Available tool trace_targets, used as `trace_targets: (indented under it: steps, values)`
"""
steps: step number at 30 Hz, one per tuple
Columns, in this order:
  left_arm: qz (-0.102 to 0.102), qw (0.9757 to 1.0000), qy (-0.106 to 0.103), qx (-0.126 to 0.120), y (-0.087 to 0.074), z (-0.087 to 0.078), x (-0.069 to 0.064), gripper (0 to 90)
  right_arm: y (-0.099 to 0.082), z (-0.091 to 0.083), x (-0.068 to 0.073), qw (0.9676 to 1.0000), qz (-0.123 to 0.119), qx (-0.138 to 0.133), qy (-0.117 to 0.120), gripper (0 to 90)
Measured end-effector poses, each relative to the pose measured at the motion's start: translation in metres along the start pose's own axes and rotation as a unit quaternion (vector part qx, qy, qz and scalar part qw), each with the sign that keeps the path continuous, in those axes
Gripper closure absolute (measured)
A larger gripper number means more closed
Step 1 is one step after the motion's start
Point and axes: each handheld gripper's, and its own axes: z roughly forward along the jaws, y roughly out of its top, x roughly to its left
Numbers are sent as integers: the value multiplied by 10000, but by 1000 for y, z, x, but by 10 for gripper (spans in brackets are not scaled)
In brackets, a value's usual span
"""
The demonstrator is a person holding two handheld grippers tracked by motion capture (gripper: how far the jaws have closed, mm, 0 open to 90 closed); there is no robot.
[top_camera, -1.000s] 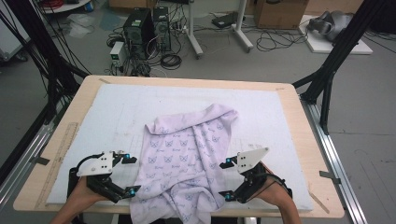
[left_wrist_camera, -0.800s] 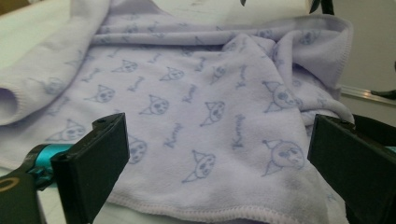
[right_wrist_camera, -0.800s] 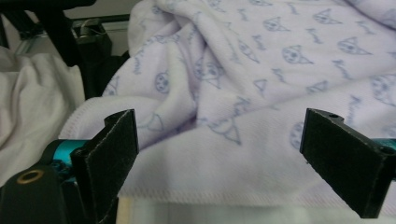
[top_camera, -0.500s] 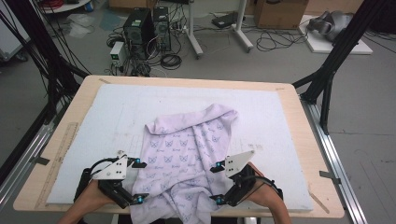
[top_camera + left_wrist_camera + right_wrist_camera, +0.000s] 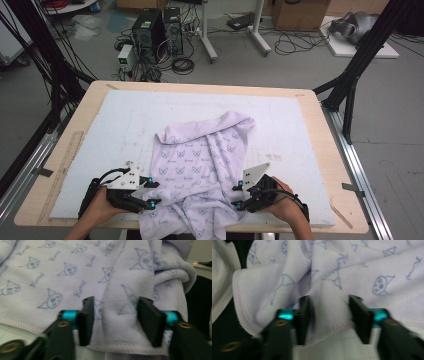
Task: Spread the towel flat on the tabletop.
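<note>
A crumpled lilac towel [image 5: 202, 170] with small blue cat faces lies on the white mat [image 5: 120, 120] in the middle of the tabletop [image 5: 320, 135], its near edge hanging over the near side. The left hand-held gripper [image 5: 150, 194] sits at the towel's near left edge, and its jaws, which have just been closing, are partly closed around a raised fold of cloth. The right hand-held gripper [image 5: 237, 196] at the near right edge has likewise just been closing, with a bunched fold of the hem between its partly closed jaws.
</note>
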Motion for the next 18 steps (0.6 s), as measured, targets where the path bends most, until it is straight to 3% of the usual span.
trace_targets:
  steps: [3,8,12,18]
  values:
    - [-12,10000,-9,3,0,-3,0,685,-1,-4,-1,9999,-57,-74,-133,834]
    - [-25,9998,-155,-112,-1,-10,-2,799,-5,-11,-4,9995,54,-304,18,852]
    - [114,9991,-310,-267,-1,-18,-6,822,-9,-21,-4,9983,12,-546,199,853]
    - [337,9978,-500,-283,0,-27,-18,827,-14,-34,2,9950,-146,-779,610,853]
